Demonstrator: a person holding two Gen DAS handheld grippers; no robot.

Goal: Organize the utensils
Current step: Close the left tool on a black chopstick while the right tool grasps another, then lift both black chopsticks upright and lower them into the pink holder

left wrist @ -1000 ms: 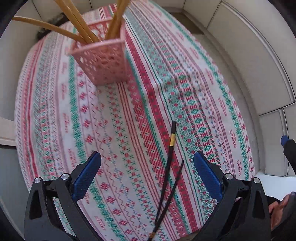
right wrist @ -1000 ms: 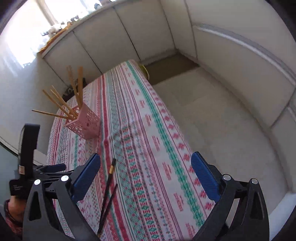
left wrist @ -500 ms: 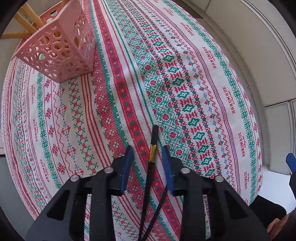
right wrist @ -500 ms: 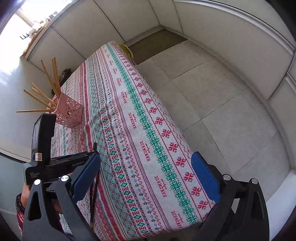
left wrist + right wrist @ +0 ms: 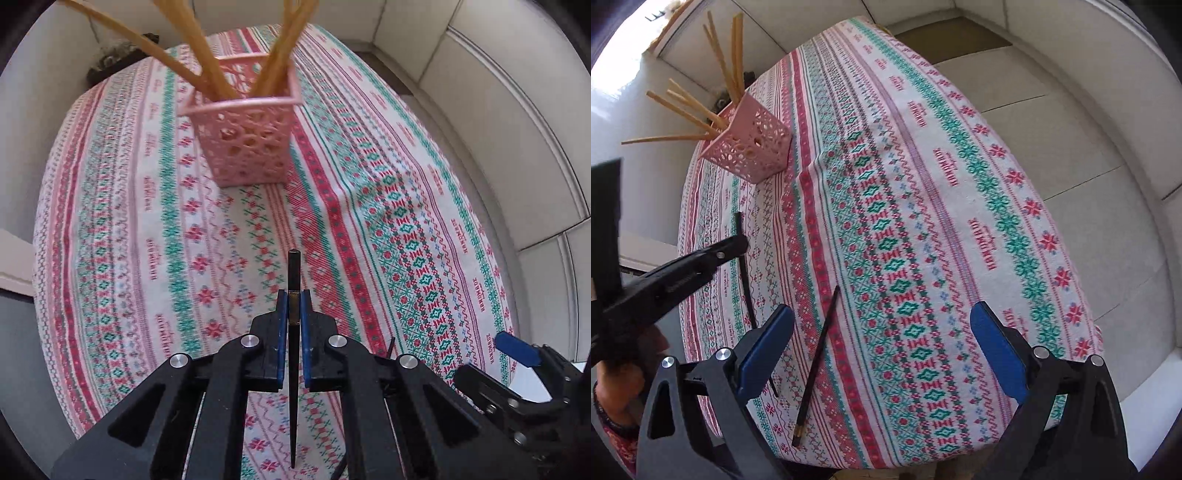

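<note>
Two black chopsticks are left outside the pink perforated plastic basket [image 5: 249, 146], which stands far up the red-and-green patterned tablecloth [image 5: 406, 221] and already holds several pale wooden sticks [image 5: 207, 55]. The left gripper [image 5: 294, 306] clamps one thin black chopstick [image 5: 294, 273]; the other black chopstick [image 5: 817, 360] lies near the near table edge between the closing, empty jaws of the right gripper [image 5: 882, 354]. Bare cloth leaves an open path to the basket.

Legible text appears on the tablecloth [image 5: 923, 206] only: the word "HANDMADE" is woven in red capitals and repeated at intervals along the stripes, with a smaller line beneath each instance that is too small to read. White lettering on the left claw's arm [image 5: 679, 280] is blurred and illegible.
</note>
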